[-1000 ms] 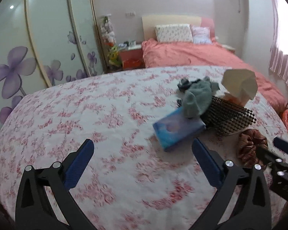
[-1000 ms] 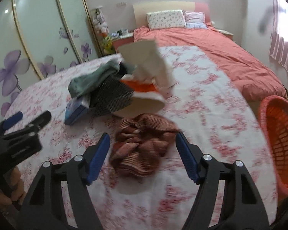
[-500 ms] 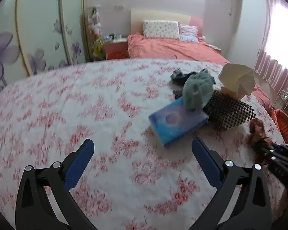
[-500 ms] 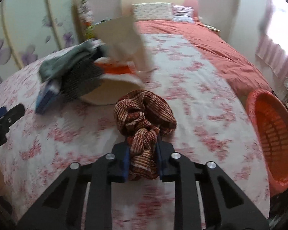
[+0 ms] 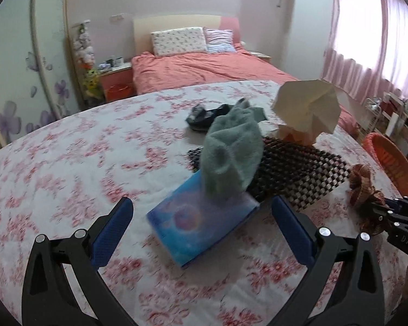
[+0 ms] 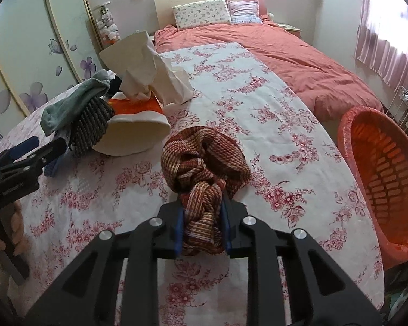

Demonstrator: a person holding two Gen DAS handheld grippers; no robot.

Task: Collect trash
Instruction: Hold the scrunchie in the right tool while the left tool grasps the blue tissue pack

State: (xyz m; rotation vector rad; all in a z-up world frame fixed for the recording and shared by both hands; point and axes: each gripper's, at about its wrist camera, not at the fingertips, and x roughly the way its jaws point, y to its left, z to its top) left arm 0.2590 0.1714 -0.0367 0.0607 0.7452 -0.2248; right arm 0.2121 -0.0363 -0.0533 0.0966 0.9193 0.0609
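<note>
1. The surface (image 6: 299, 146), under a pink rose-print cloth, fills both of my views; its edge curves away at my right wrist camera's 3 o'clock, and the orange basket (image 6: 378, 163) stands beyond that edge, lower than the top.
2. At 10 o'clock sits the remaining pile: a crumpled cream paper (image 6: 144, 65), a green sock (image 6: 73, 103), a black mesh mat (image 5: 293, 171) and a blue box (image 5: 201, 222), overlapping one another.
3. My right hand-held gripper (image 6: 201, 228) is clenched on the brown striped cloth (image 6: 204, 160), pinching one twisted end while the bulk bulges forward past the fingers, apparently lifted off the cloth-covered top.
4. My left hand-held gripper (image 5: 201, 225) is released, fingers spread wide either side of the blue box, touching nothing.
5. Risk, as I judge it: the pinch holds only a narrow twist, so a fast swing towards the basket could let the cloth slide out short of the rim.
6. The sock lies half on the box; closing there could drag both.
</note>
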